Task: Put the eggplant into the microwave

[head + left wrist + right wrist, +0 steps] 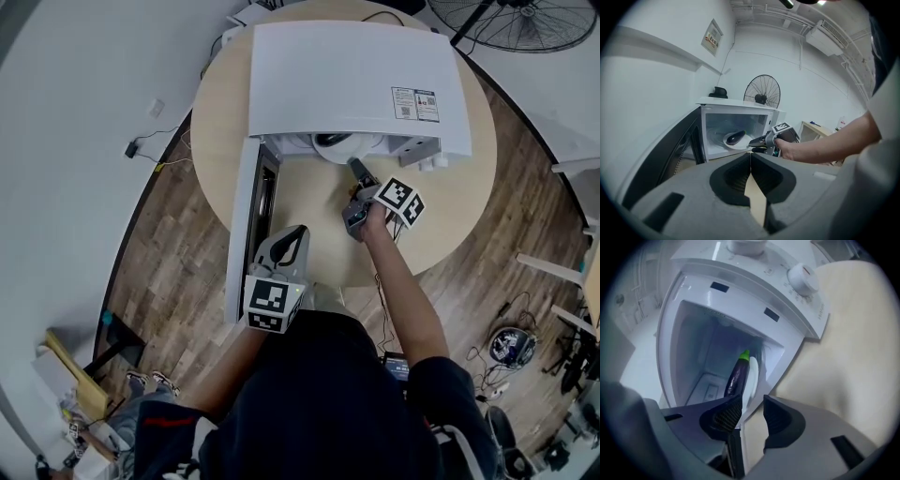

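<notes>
While the eggplant is lying on the plate inside the microwave, your right tongs are hanging released at its mouth.
You are holding the left tongs clenched, empty, by the counter's near edge; the eggplant is likely handling light, firm, slick-skinned, so take its thick middle.

Microwave on the table, door swung out left, eggplant on the plate inside, my right gripper before the opening, my left gripper beside the door.
</notes>
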The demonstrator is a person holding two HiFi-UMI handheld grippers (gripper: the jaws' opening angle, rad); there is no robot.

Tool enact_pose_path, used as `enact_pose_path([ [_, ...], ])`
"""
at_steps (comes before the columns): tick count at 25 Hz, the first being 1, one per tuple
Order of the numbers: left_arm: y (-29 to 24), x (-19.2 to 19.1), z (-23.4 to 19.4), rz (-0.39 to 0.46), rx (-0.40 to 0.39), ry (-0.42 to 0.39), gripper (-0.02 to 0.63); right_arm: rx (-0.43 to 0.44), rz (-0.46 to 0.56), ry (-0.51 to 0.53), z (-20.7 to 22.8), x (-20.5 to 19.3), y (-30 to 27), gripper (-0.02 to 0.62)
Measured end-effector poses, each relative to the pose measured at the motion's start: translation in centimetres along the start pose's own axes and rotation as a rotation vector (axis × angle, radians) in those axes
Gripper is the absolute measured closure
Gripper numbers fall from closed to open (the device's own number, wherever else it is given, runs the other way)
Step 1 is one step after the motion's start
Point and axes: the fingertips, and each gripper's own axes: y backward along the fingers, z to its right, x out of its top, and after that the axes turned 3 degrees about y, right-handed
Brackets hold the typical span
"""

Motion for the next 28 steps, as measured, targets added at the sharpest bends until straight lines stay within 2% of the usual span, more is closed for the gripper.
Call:
enact_pose_path([
  [3,-0.2,0.1,-0.1,0.002,0.003,0.001,0.589,-0.049,-0.040,0.199,-0.2,-0.3,0.6,0.494],
  [8,-0.5,-0.1,-0.1,-0.004,0.006,-0.002,0.589,-0.148,-0.086,0.631,-1.0,-0.9,1.0,0.563],
  [10,-0.6,0.0,-0.2,-0.004,0.007,0.002,0.589,-0.160,-0.092,0.739,-1.5,-1.1,0.8,0.574],
  [18,-0.7,-0.1,-0.3,-0.007,-0.003,0.016,0.588,-0.196,-0.114,0.912,-2.3,-2.0,-0.1,0.583],
  [28,-0.7,-0.5,-0.3,-0.012,-0.017,0.017,0.588,-0.217,-0.107,0.933,-2.0,-1.4,-1.3,0.583],
])
